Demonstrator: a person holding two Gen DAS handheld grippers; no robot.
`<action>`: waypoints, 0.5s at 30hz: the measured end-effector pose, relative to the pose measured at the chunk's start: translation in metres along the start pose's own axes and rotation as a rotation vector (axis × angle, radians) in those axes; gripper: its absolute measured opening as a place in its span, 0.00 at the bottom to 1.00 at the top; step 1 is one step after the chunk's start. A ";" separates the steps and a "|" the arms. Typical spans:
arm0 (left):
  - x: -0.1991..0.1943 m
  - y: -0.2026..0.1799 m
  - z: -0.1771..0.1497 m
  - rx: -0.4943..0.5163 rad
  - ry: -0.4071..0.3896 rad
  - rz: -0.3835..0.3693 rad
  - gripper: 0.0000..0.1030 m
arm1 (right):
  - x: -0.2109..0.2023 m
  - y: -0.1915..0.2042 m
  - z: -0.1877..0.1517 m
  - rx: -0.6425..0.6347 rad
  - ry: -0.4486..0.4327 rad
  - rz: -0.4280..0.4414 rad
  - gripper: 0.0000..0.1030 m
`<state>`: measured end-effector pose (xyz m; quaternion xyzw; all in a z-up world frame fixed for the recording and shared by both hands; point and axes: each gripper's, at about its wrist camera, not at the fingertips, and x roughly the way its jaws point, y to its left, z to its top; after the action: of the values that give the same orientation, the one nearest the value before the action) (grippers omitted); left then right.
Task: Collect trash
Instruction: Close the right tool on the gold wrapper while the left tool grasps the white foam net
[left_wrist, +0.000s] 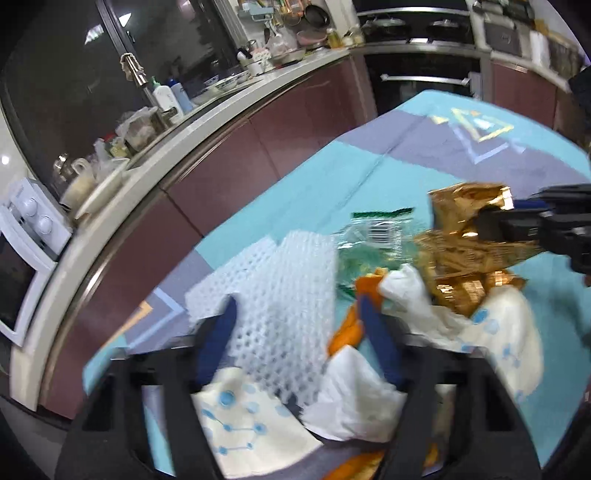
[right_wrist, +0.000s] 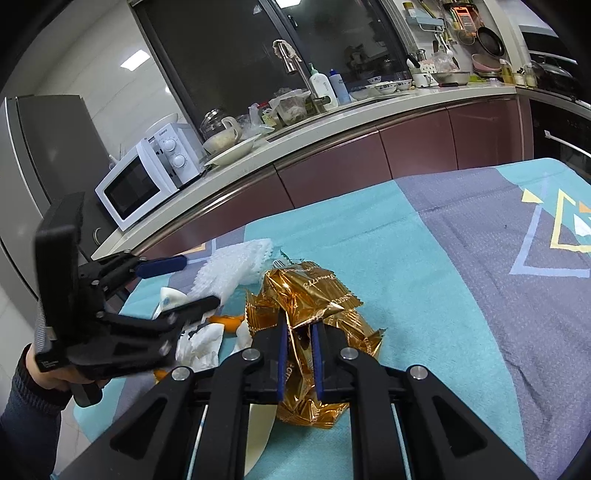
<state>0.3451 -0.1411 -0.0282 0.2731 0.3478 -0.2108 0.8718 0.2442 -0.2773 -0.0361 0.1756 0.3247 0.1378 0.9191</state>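
Right gripper clamped on the gold foil wrapper, near the tablecloth's front-left corner. Foil is light, crinkly and slippery, so pinch a bunched fold, not a flat face. Left gripper stands apart over the white foam net: soft, springy, grab it anywhere. Crumpled tissues, orange peel and a clear wrapper lie tangled alongside, touching, likely to drag along. Far edge of the cloth holds nothing; counter clutter sits well apart.

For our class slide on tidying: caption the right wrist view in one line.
Right gripper shut on crinkled gold foil wrapper over the teal patterned cloth.
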 end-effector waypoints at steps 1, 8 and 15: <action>0.006 0.001 0.001 0.003 0.022 -0.003 0.21 | -0.001 0.000 0.000 0.000 -0.002 0.003 0.09; 0.009 0.000 0.001 0.008 0.009 -0.007 0.75 | -0.003 -0.005 0.000 0.011 -0.011 -0.001 0.09; 0.015 -0.008 0.001 0.067 0.032 0.048 0.63 | -0.003 -0.006 -0.001 0.020 -0.010 0.003 0.09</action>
<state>0.3513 -0.1499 -0.0412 0.3140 0.3478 -0.1969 0.8612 0.2422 -0.2836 -0.0379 0.1861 0.3209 0.1352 0.9187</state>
